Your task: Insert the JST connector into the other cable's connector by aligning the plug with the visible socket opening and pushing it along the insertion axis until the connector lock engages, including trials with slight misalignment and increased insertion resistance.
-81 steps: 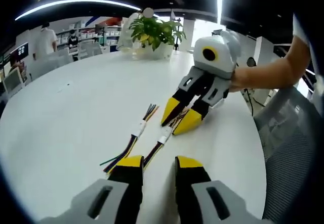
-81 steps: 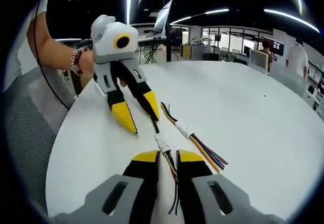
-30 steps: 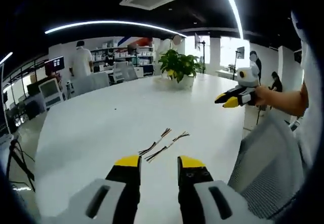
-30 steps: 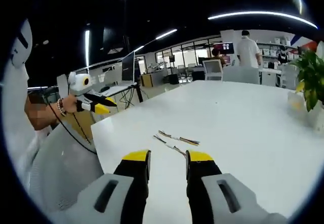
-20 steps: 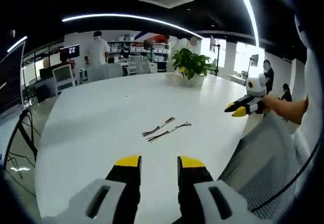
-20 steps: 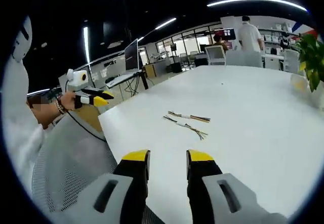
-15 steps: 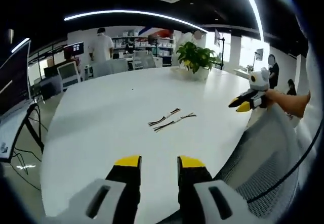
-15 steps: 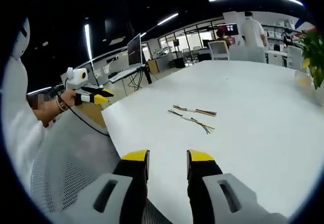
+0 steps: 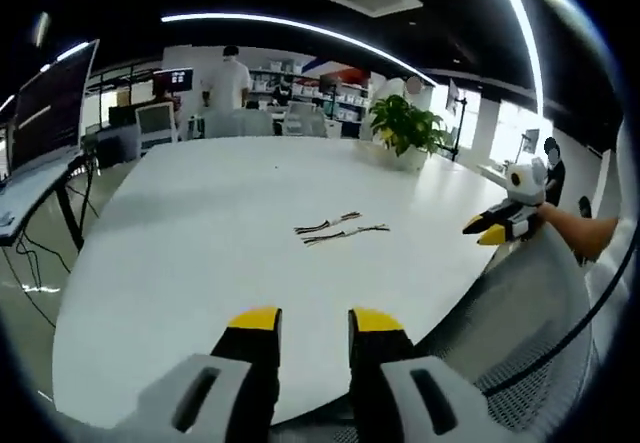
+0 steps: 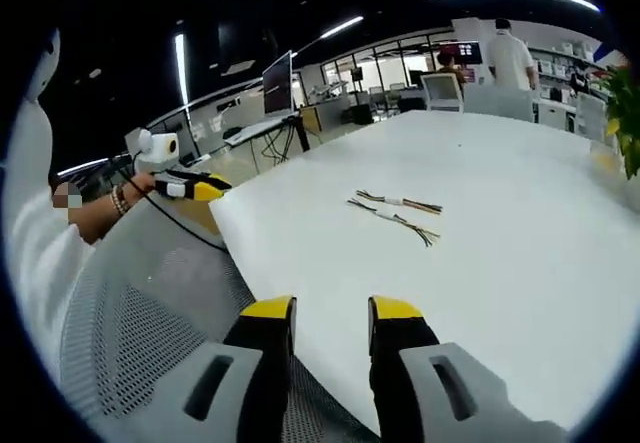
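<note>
A big white table (image 9: 180, 233) is the landmark. In the left gripper view, the left gripper (image 9: 305, 325) hangs over the table's near edge, its yellow tips a little apart and holding nothing. Two cables (image 9: 340, 229) lie side by side in the middle of the table, far from both tools. A potted plant (image 9: 405, 128) stands at the table's far side. The right gripper (image 9: 487, 231) is off the table's right edge, above a mesh chair (image 9: 520, 333). In the right gripper view its tips (image 10: 330, 313) are a little apart, with nothing between them
</note>
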